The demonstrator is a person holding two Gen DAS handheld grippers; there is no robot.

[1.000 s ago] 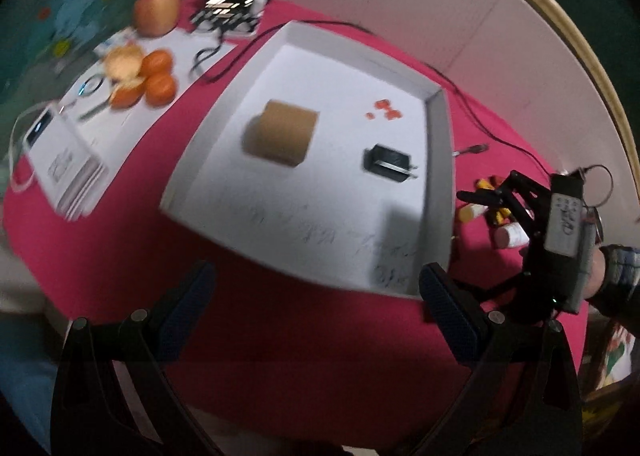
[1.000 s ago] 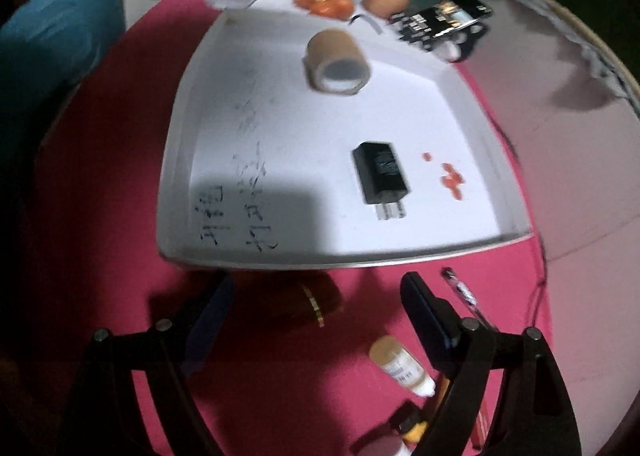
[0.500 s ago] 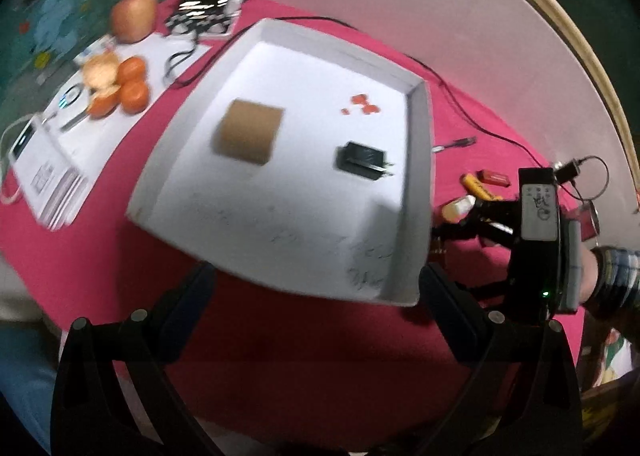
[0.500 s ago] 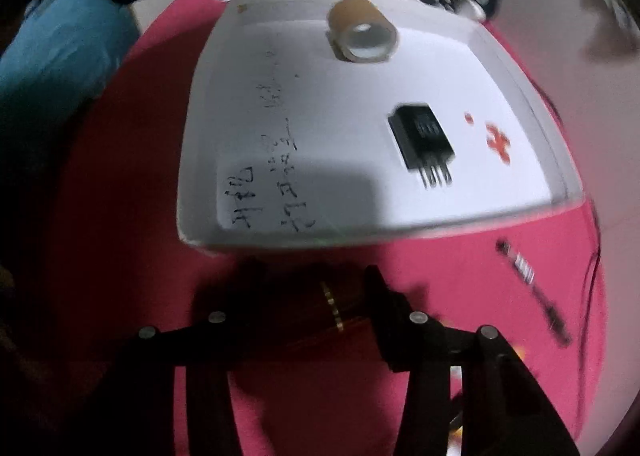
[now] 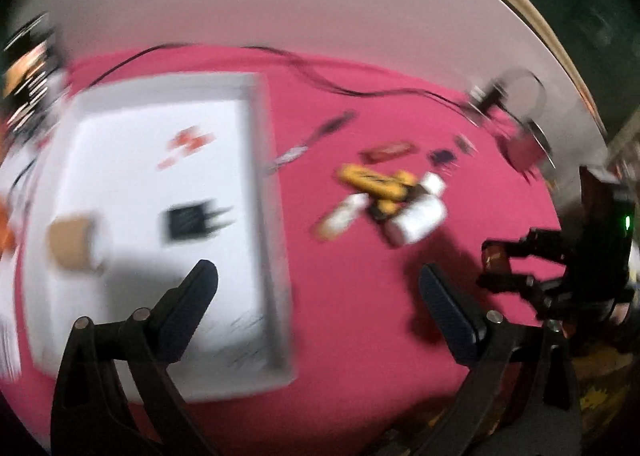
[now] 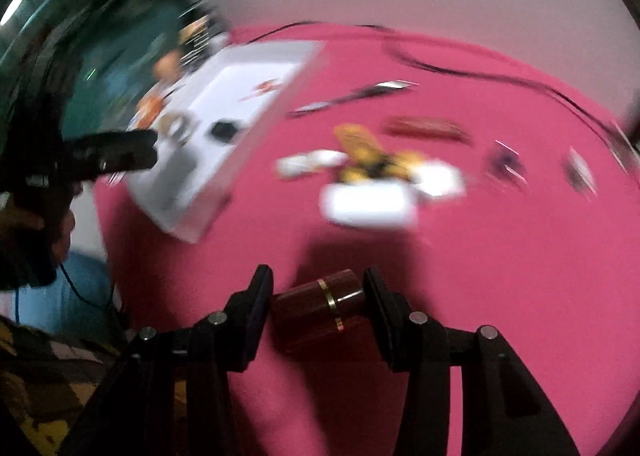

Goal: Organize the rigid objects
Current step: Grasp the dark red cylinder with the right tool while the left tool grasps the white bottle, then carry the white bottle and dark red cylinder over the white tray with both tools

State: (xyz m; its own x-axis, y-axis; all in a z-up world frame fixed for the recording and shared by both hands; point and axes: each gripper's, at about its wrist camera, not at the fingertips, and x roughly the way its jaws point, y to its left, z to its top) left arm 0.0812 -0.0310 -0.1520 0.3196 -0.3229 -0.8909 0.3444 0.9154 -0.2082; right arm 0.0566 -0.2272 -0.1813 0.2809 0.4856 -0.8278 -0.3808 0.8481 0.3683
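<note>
My right gripper [image 6: 318,296] is shut on a dark red cylinder with gold bands [image 6: 320,304], held just above the pink cloth. The left wrist view shows the same grip at the far right [image 5: 494,256]. My left gripper [image 5: 316,288] hangs over the right rim of the white tray [image 5: 260,184]. Its jaws are wide and closing, with nothing between them. In the tray lie a cardboard roll [image 5: 72,244], a black plug [image 5: 188,220] and small orange bits [image 5: 188,140]. A pile of white bottles [image 5: 420,216] and yellow items [image 5: 368,176] lies on the cloth right of the tray.
A pen [image 5: 308,144], a red bar [image 5: 386,150] and small dark parts [image 5: 442,156] lie near the pile. A black cable [image 5: 360,90] crosses the far cloth to a pink keyring [image 5: 520,140]. Both views are blurred. A person's hand [image 6: 60,224] shows at the left edge.
The right gripper closed on the dark red cylinder in front of the tray and carried it right, rolling as it went. The left gripper swung right, from the tray's front toward its right rim.
</note>
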